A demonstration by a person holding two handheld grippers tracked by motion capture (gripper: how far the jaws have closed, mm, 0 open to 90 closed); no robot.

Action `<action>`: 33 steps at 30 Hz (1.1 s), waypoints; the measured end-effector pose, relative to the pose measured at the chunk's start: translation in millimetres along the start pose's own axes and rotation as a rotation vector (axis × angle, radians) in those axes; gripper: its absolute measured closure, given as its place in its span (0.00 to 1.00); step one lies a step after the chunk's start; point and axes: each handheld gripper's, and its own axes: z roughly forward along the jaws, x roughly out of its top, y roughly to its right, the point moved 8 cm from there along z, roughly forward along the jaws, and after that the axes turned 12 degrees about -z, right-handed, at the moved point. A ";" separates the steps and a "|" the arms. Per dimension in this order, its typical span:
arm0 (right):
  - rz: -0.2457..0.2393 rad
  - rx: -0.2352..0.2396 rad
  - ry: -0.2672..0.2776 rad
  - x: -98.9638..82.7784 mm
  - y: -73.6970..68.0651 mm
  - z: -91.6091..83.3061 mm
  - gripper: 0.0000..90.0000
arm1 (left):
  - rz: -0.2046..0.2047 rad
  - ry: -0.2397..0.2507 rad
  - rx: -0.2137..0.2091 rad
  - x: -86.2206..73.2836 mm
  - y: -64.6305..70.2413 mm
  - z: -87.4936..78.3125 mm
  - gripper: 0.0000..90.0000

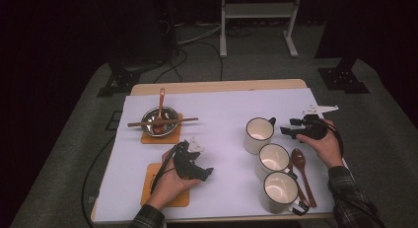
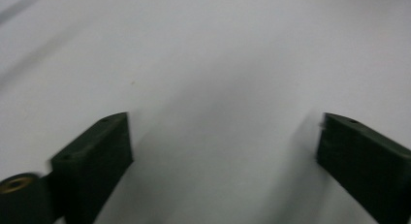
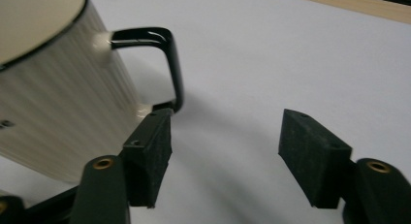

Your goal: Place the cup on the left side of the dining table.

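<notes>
1. A metal bowl (image 1: 160, 119) is being carried on an orange coaster (image 1: 148, 137) at about 10 o'clock on the white table cover (image 1: 222, 109); chopsticks (image 1: 162, 122) are lying across its rim and a wooden spoon (image 1: 160, 102) is resting inside.
2. The left gripper (image 1: 204, 172) is being held low over the cover at about 7 o'clock, beside a second orange coaster (image 1: 170, 198). In the left gripper view its jaws are being kept wide apart, released, with nothing but bare cover between them.
3. Three cream mugs are being observed in a row from 3 to 5 o'clock: the far mug (image 1: 259, 135), the middle mug (image 1: 272, 160) and the near mug (image 1: 279, 191). Another wooden spoon (image 1: 300, 169) is lying just beside them.
4. The right gripper (image 1: 286, 131) is being held at 3 o'clock, pointed at the far mug's black handle (image 3: 167, 59). Its jaws are standing apart, grasping nothing; the handle is lying just beyond one pad, not between them.
</notes>
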 end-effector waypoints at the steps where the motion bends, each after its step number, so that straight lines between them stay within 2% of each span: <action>1: -0.004 0.010 -0.002 2.2 -2.5 0.9 0.41 | 0.003 0.000 0.002 -0.1 0.3 0.2 0.02; 10: -0.029 0.052 0.003 17.1 -16.4 21.2 0.49 | 0.006 -0.003 0.005 -0.3 0.5 0.2 0.01; 15: -0.032 0.038 -0.005 21.9 -19.4 32.6 0.55 | 0.010 -0.006 0.006 -0.4 0.2 0.0 0.01; 18: -0.030 0.033 -0.003 24.9 -20.4 38.3 0.63 | 0.010 -0.007 0.006 -0.4 0.2 0.0 0.01; 33: -0.041 0.024 -0.002 29.1 -22.3 42.0 0.92 | 0.009 -0.007 0.006 -0.5 0.3 0.1 0.01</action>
